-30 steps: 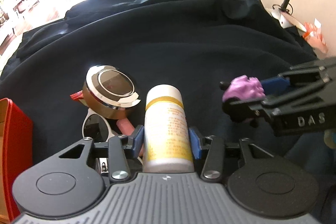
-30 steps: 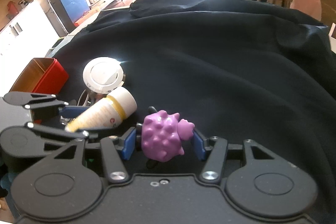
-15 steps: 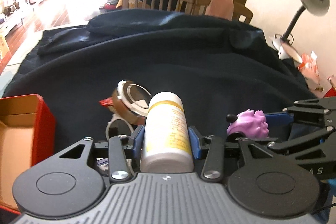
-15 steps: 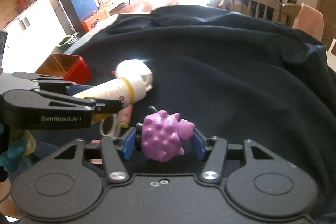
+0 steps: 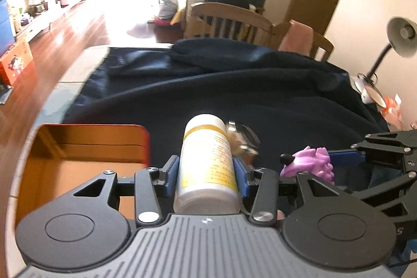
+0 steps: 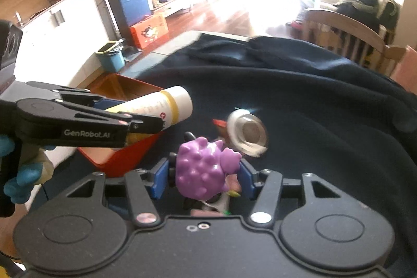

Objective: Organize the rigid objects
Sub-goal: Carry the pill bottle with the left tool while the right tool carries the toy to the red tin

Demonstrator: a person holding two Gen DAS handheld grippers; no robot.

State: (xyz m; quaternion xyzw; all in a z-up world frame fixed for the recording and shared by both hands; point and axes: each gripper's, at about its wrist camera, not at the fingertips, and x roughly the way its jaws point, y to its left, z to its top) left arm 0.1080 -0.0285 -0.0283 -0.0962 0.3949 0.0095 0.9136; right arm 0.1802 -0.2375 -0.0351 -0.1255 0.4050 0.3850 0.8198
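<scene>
My left gripper (image 5: 206,171) is shut on a white bottle (image 5: 206,160) with a yellow band, held in the air just right of an open red box (image 5: 86,147). The bottle (image 6: 159,108) and left gripper (image 6: 146,123) also show in the right wrist view, above the red box (image 6: 122,158). My right gripper (image 6: 203,176) is shut on a purple spiky toy (image 6: 203,168), which also shows in the left wrist view (image 5: 310,164). A round shiny compact (image 6: 246,132) lies on the dark cloth beyond the toy.
A dark blue cloth (image 5: 234,90) covers the table. Wooden chairs (image 5: 229,22) stand at the far edge. A desk lamp (image 5: 391,48) stands at the far right. Sunglasses and a pink item lie under my right gripper (image 6: 221,202).
Both grippers have lifted and swung left with their objects. The red box has come further into view under the left gripper; the compact now lies behind the bottle.
</scene>
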